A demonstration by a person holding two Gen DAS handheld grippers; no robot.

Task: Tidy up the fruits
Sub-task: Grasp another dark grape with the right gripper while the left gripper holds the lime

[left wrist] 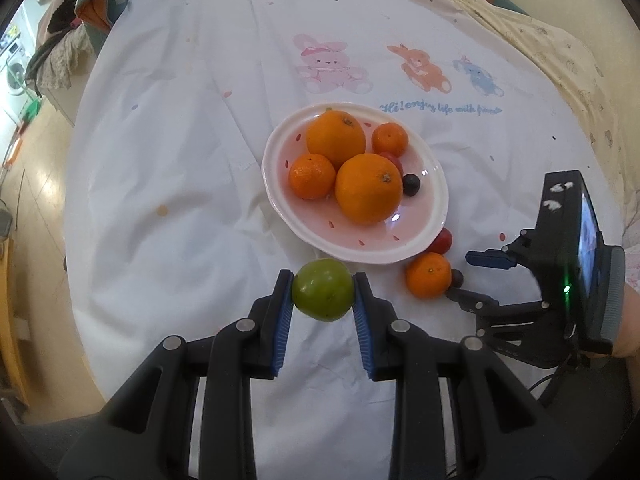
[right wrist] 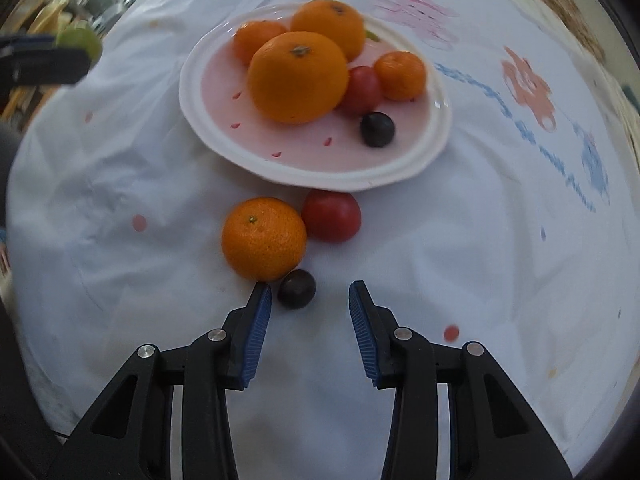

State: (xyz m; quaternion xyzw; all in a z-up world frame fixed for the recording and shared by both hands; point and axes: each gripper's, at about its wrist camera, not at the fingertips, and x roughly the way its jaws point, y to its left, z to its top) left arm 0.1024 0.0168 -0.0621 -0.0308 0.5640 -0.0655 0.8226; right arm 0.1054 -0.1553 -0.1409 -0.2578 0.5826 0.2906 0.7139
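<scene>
The green fruit [left wrist: 322,289] is clamped between the blue pads of the left gripper [left wrist: 323,292], held just in front of the white-and-pink plate [left wrist: 436,216]. The plate carries 2 large oranges, 2 small mandarins, a red tomato and a dark grape. On the white cloth [left wrist: 168,160] beside the plate lie a mandarin [right wrist: 264,238], a red tomato [right wrist: 331,215] and a dark grape [right wrist: 296,289]. The right gripper [right wrist: 310,296] is spread, unclenched, with that grape between its fingertips, pads not pressing it.
</scene>
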